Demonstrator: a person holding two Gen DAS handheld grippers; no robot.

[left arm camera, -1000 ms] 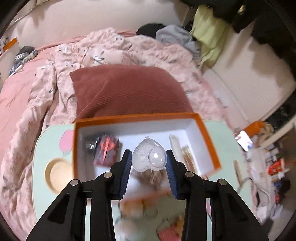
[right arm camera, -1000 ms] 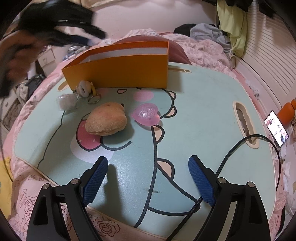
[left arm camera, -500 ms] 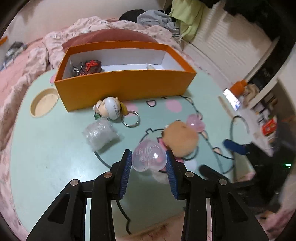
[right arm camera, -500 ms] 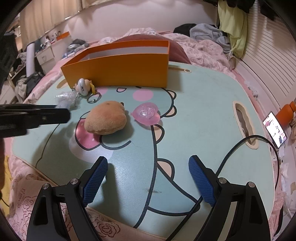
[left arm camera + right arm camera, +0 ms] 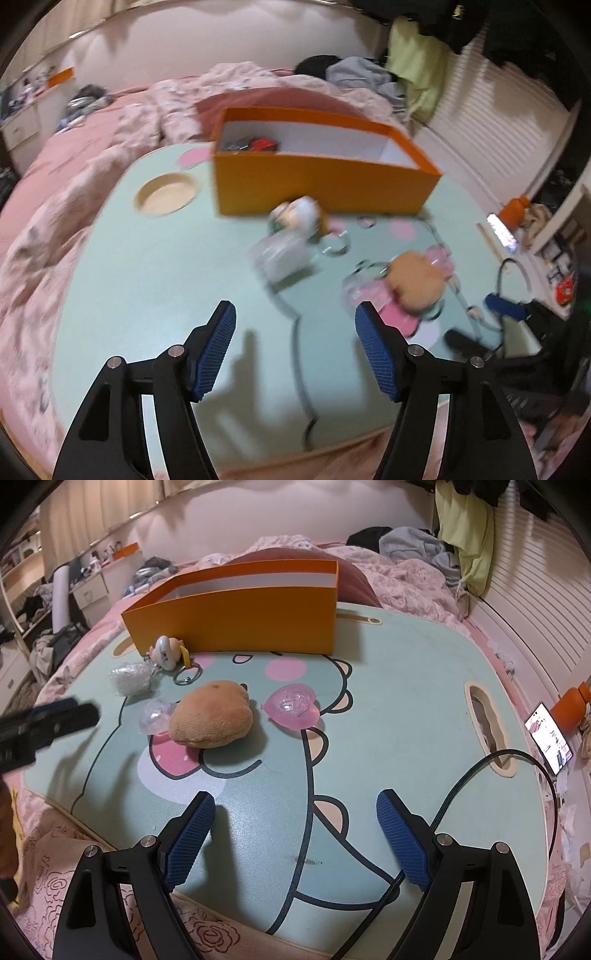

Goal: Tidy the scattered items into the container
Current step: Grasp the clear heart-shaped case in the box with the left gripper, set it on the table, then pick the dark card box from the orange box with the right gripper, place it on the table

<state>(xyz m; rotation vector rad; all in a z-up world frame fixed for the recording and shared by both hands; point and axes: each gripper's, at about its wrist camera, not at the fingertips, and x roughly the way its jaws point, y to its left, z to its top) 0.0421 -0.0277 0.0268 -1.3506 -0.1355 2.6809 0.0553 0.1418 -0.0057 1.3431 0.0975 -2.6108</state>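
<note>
The orange box (image 5: 325, 184) (image 5: 236, 616) stands at the back of the mint cartoon table (image 5: 388, 709), with dark and red items (image 5: 255, 144) inside. In front of it lie a keychain figure (image 5: 166, 653), a bubble-wrap packet (image 5: 129, 677), a tan plush (image 5: 212, 720), a pink heart (image 5: 293, 709) and a clear heart (image 5: 157, 714) touching the plush's left side. My left gripper (image 5: 295, 308) hovers over the table's front left, its jaws opening with nothing between them. My right gripper (image 5: 295, 799) is open over the near edge, holding nothing.
A round cup recess (image 5: 166, 192) sits left of the box and a handle slot (image 5: 487, 731) at the right. A black cable (image 5: 480, 775) crosses the near right corner. Pink bedding surrounds the table; a phone (image 5: 550, 738) and an orange bottle (image 5: 572, 709) lie off to the right.
My left gripper came back from above the box to the table's front, sank, and opened. The clear heart left its jaws and now lies beside the plush. The right gripper stayed still.
</note>
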